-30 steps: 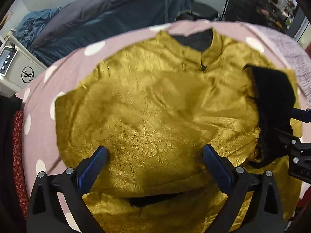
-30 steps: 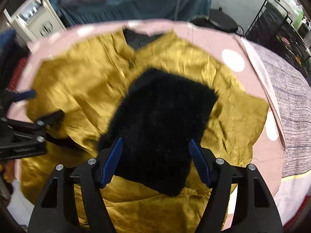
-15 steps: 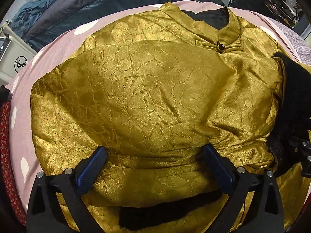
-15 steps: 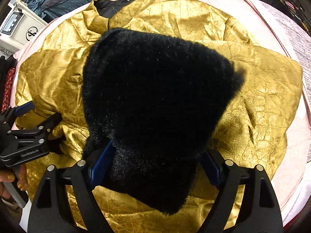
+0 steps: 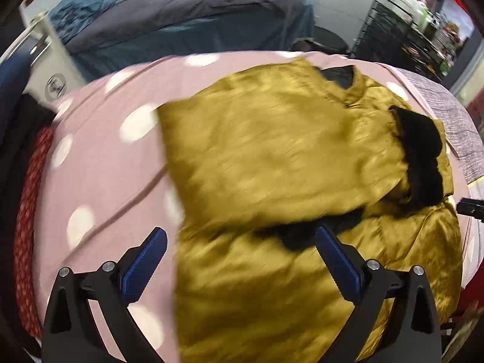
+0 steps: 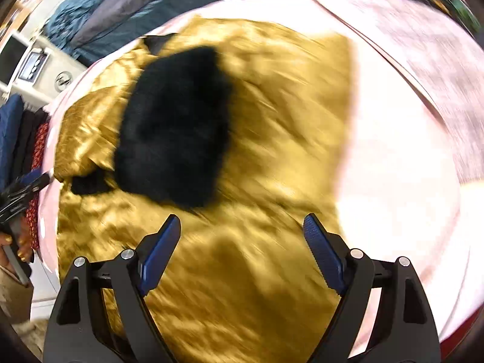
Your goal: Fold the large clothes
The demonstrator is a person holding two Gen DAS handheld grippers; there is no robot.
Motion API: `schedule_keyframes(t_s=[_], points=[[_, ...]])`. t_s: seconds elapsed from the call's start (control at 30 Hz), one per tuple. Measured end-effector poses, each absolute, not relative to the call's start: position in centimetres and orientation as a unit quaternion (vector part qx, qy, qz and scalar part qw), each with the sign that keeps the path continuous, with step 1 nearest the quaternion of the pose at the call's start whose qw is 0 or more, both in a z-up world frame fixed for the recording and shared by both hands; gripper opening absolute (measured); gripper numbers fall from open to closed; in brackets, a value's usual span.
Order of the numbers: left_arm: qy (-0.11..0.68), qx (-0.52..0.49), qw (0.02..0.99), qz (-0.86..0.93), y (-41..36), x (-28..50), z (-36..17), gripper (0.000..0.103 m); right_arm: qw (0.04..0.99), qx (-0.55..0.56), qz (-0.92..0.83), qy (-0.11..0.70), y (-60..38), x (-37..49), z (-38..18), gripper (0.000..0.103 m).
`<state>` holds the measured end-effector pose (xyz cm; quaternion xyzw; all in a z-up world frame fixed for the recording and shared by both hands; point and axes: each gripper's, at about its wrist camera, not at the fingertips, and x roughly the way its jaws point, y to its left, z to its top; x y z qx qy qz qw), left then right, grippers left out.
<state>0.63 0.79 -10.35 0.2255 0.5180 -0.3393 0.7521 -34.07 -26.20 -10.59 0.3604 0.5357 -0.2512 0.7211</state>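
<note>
A gold satin jacket point(image 5: 272, 157) with black fur lining lies on a pink polka-dot bedspread point(image 5: 99, 157). One side is folded over its middle, and a black fur patch point(image 5: 420, 163) of the lining shows at its right. My left gripper point(image 5: 239, 257) hangs open above the jacket's left edge, with nothing between its blue pads. In the right wrist view the same jacket point(image 6: 272, 139) fills the frame, the fur panel point(image 6: 175, 127) lying on top. My right gripper point(image 6: 242, 251) is open above the gold fabric and holds nothing. Both views are motion-blurred.
A dark blue and grey duvet point(image 5: 187, 27) is heaped behind the bed. A white appliance point(image 5: 51, 69) stands at the left, with dark and red clothes point(image 5: 27, 199) below it. A black rack point(image 5: 402, 30) sits far right. A grey blanket point(image 6: 429, 48) covers the bed's right side.
Both grippers have pulled back from the jacket and apart, the left toward the jacket's left edge, the right toward its right. The fur panel is out from between the right gripper's jaws.
</note>
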Motion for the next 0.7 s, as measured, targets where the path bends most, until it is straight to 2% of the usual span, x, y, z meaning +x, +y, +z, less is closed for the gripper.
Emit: schedule_keyframes(t_s=[0.17,0.3,0.43,0.5,0.6,0.7], points=[[0.574,0.180,0.742,-0.296,8.7,2.4,-11.1,0.080,0.689,0.421,-0.268,0.526,-26.5,-41.5,-11.9,0.082],[0.613,0.129,0.723,-0.292,13.3,1.8,-12.4,0.078,0.675,0.456,-0.248,0.525,-25.4,-44.3,-13.2,0.082],[0.642,0.111,0.692,-0.311,14.3,-0.1,-14.5,0.077,0.664,0.482,-0.207,0.533,-23.8,-44.9,-15.2,0.082],[0.653,0.120,0.677,-0.318,14.6,-1.3,-15.7,0.077,0.663,0.484,-0.184,0.541,-22.8,-45.2,-15.5,0.078],[0.675,0.129,0.646,-0.332,14.8,-3.3,-17.6,0.070,0.659,0.469,-0.157,0.566,-20.6,-45.4,-16.3,0.072],[0.689,0.142,0.620,-0.347,15.3,-5.7,-18.8,0.066,0.648,0.474,-0.143,0.579,-19.0,-46.7,-17.2,0.070]])
